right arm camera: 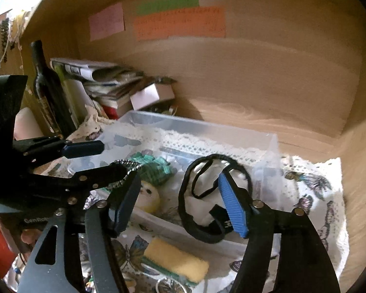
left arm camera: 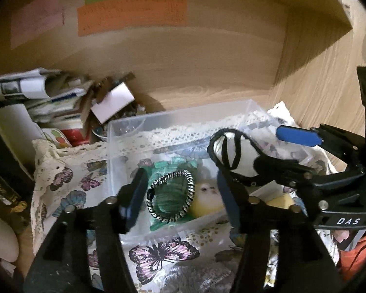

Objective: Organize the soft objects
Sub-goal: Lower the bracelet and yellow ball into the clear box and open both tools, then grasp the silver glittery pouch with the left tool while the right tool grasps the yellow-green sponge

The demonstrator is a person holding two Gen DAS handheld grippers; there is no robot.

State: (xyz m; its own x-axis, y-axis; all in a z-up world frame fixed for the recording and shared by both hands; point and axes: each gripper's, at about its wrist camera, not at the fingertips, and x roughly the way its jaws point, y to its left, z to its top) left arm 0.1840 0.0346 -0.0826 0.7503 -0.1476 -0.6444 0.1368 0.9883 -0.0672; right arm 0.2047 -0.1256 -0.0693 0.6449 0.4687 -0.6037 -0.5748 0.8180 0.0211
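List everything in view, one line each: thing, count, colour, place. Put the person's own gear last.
clear bin: one, transparent plastic, on the cloth, middle.
green fabric piece: one, teal-green, inside the bin.
striped ring band: one, black and white, on the green piece.
white pouch with black straps: one, in the bin's right part.
yellow plush: one, pale yellow, in the bin.
yellow sponge: one, on the cloth before the bin.
butterfly cloth: one, white, lace-edged, under the bin.
paper stack: one pile, back left.
dark bottle: one, far left.
sticky notes: pink, green, orange, on the back wall.
left gripper: black, open over the green piece.
right gripper: black, blue pads, open around the pouch.
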